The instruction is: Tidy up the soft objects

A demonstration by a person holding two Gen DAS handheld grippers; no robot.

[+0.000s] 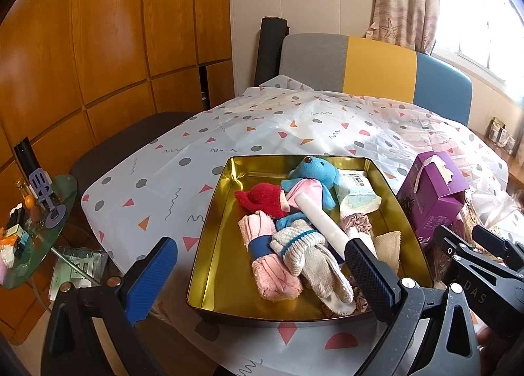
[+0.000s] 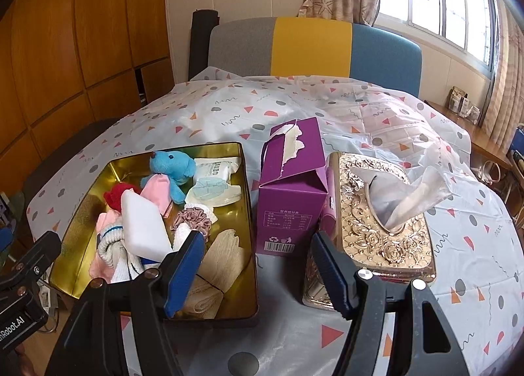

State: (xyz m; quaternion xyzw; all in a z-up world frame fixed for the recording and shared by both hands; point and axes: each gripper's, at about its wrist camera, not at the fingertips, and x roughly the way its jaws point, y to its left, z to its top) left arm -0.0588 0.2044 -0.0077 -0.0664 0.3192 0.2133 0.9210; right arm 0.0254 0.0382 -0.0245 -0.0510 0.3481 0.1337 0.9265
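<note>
Wood-panelled room, window at upper right; a table under a patterned cloth [image 2: 229, 114] fills mid-frame, with a striped chair [image 2: 311, 45] behind it.

Gold tin [image 1: 209, 245] sits at lower centre of the left wrist view, lower left of the right wrist view. Most soft items are already in it: blue bear [image 1: 314, 176], red plush [image 1: 262, 199], rolled pink towel [image 1: 268, 258], banded grey socks [image 1: 311, 258], scrunchie [image 2: 193, 217], wipes pack [image 1: 357, 194], beige cloth [image 2: 226, 251], white sponge [image 2: 144, 225] on top.

Purple box [image 2: 291, 189] stands upright just right of the tin. Beside it is an ornate tissue box [image 2: 386, 228] with a clear plastic bag [image 2: 422, 189] spilling from its slot.

Judged progress: late. The tin is loaded, though its contents lie loosely piled rather than in rows. What may remain is the bag and some tidying; I cannot tell if the two boxes count.

Sponge: long axis runs from the frame's lower right up to its upper left in the left view, resting tilted across the pile. Towel and socks lie roughly parallel, ends toward the tin's near wall.

Left gripper [image 1: 262, 264]: jaws spread, empty, hovering over the tin's near edge. Right gripper [image 2: 255, 264]: jaws apart, nothing between them, over the gap between tin and tissue box.
</note>
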